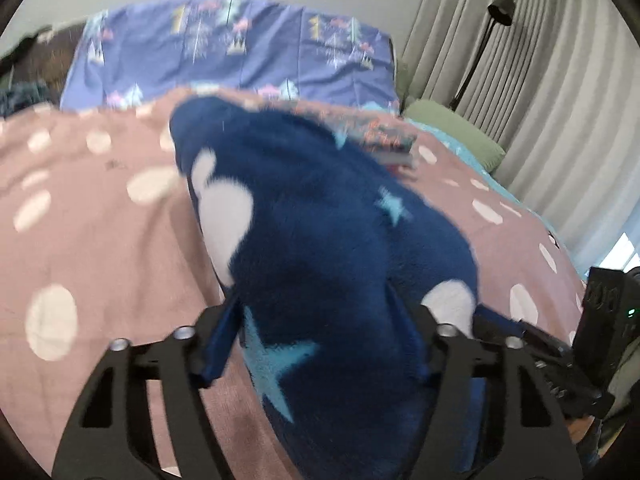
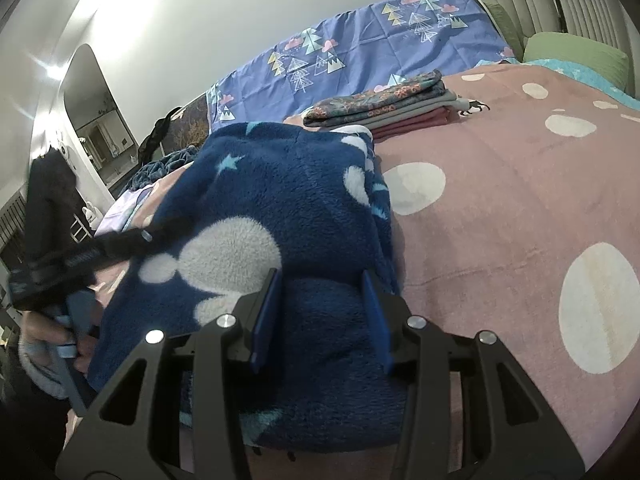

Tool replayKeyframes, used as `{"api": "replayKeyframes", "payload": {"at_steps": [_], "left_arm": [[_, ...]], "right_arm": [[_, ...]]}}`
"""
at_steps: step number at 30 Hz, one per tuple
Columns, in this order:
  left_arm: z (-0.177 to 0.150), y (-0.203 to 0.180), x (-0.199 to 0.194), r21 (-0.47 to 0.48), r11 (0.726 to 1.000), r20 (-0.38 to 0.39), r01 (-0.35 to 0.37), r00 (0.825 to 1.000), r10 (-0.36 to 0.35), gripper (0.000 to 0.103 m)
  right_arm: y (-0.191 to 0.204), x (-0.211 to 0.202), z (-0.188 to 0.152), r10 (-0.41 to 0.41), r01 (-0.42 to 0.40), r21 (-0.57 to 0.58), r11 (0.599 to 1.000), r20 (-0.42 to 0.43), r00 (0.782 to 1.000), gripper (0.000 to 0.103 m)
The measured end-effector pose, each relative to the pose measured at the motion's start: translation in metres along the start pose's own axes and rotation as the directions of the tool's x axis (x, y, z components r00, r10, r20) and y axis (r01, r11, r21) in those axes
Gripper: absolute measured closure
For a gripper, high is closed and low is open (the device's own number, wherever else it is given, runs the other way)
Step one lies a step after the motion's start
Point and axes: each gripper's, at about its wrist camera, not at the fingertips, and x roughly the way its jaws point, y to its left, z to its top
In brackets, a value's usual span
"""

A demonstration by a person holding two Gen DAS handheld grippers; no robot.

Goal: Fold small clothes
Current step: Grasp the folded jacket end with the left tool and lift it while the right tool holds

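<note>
Right tool [image 2: 320, 316] pinching navy fleece garment [image 2: 280, 208]; folded stack [image 2: 384, 106] behind on bedspread [image 2: 500, 200]

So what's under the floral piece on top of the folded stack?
Under the floral piece lie grey folded layers, then pink ones, all on the spotted blanket. How many garments, or what kind, is hidden.

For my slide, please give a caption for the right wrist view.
Navy fleece garment between the right gripper jaws on a pink dotted blanket.

A navy fleece garment [image 2: 288, 208] is showing white blobs and pale blue stars. The bedcover [image 2: 500, 208] is showing dusty pink with cream spots. The periwinkle sheet [image 2: 360, 52] is displaying pastel triangular trees beside a green pillow [image 2: 576, 56].
</note>
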Motion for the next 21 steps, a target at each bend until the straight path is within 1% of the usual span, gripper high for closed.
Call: {"api": "replayKeyframes", "payload": {"at_steps": [2,3,5,6,7,8,9,10,11,12,13,14,16,18,20,21], "left_arm": [[0.006,-0.001,-0.005,0.010,1.000,0.026,-0.016,1.000,0.016,0.053],[0.007,-0.001,-0.009,0.009,1.000,0.044,-0.021,0.999,0.021,0.057],[0.017,0.005,-0.017,-0.004,1.000,0.085,-0.012,0.996,0.012,0.076],[0.024,0.007,-0.013,-0.017,1.000,0.093,0.003,0.996,-0.001,0.080],[0.024,0.011,-0.012,-0.023,1.000,0.090,0.019,0.996,-0.017,0.083],[0.029,0.010,-0.002,-0.009,1.000,0.079,0.025,0.997,-0.024,0.083],[0.034,0.005,0.017,0.049,0.998,0.048,-0.035,0.998,0.032,0.083],[0.030,0.000,0.041,0.125,0.985,0.018,-0.116,0.993,0.115,0.082],[0.021,-0.001,0.065,0.193,0.967,-0.019,-0.169,0.984,0.176,0.082],[0.017,0.004,0.074,0.169,0.972,-0.023,-0.161,0.986,0.168,0.082],[0.020,0.011,0.071,0.117,0.984,-0.032,-0.137,0.989,0.142,0.082],[0.023,0.013,0.069,0.094,0.987,-0.050,-0.129,0.990,0.134,0.082],[0.021,0.007,0.068,0.156,0.976,-0.045,-0.151,0.986,0.160,0.082],[0.022,0.007,0.067,0.148,0.978,-0.048,-0.145,0.987,0.154,0.084],[0.023,0.005,0.064,0.150,0.977,-0.039,-0.153,0.986,0.161,0.084],[0.023,0.003,0.063,0.155,0.975,-0.035,-0.158,0.986,0.166,0.084]], "right_arm": [[-0.001,0.000,0.000,0.007,-0.007,0.011,1.000,-0.002,1.000,0.061],[-0.001,0.000,-0.001,0.007,-0.007,0.012,1.000,-0.001,1.000,0.061],[0.000,0.000,0.000,0.000,0.000,0.003,1.000,0.000,1.000,0.061],[0.000,0.000,0.000,-0.003,0.003,-0.001,1.000,0.000,1.000,0.061],[0.000,0.000,0.000,-0.005,0.005,-0.003,1.000,0.000,1.000,0.061],[0.000,0.001,0.000,-0.006,0.006,-0.004,1.000,0.000,1.000,0.061],[-0.001,0.001,0.001,-0.005,0.005,-0.002,1.000,-0.001,1.000,0.061],[-0.001,0.001,0.001,-0.003,0.003,-0.002,1.000,-0.001,1.000,0.061],[-0.001,0.002,0.001,0.004,-0.004,-0.006,1.000,-0.001,1.000,0.061],[0.002,0.003,0.001,0.002,-0.002,-0.023,1.000,-0.003,1.000,0.061],[0.004,0.002,0.001,-0.012,0.012,-0.032,0.999,-0.001,1.000,0.061],[0.005,0.002,0.001,-0.017,0.017,-0.036,0.999,0.003,1.000,0.061],[0.004,0.002,0.001,-0.011,0.011,-0.032,0.999,-0.002,1.000,0.061],[0.007,0.000,0.003,-0.017,0.016,-0.031,0.999,-0.019,1.000,0.061],[0.015,-0.009,0.016,-0.036,0.034,-0.040,0.999,-0.043,0.998,0.060],[0.021,-0.014,0.026,-0.027,0.026,-0.048,0.999,-0.038,0.999,0.061]]}}
